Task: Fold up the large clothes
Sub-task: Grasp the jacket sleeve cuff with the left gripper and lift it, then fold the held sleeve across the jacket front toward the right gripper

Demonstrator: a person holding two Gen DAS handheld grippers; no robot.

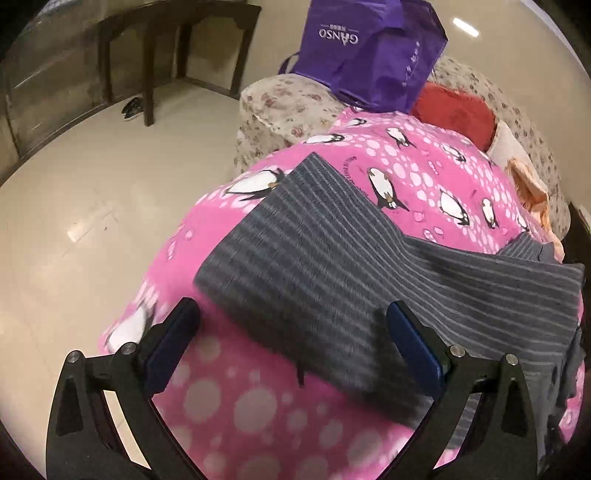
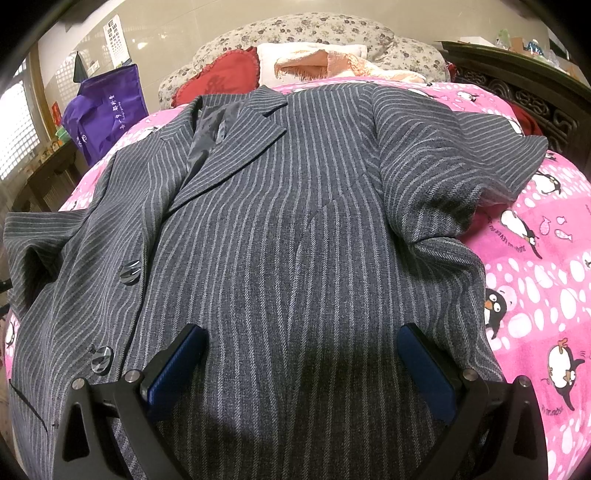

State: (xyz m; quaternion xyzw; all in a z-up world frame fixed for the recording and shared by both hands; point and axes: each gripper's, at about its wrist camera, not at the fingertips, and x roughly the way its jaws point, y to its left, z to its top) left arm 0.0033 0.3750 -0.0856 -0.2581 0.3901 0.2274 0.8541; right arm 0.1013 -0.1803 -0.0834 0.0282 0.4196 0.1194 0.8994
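Striped jacket [image 2: 295, 206] lies spread face-up on the pink penguin blanket [image 2: 546, 280]. Both the left gripper [image 1: 291, 339] and right gripper [image 2: 303, 354] hover above it, fingers spread wide, holding nothing.

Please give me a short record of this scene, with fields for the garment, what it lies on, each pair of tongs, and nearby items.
garment: grey striped jacket, spread front up, lapels open, two buttons showing
surface: pink penguin blanket on a bed
left tongs: open, over a jacket sleeve, gripping nothing
right tongs: open, over the jacket's lower front, gripping nothing
nearby: purple bag, red cushion, floral cover
fold state: not yet folded
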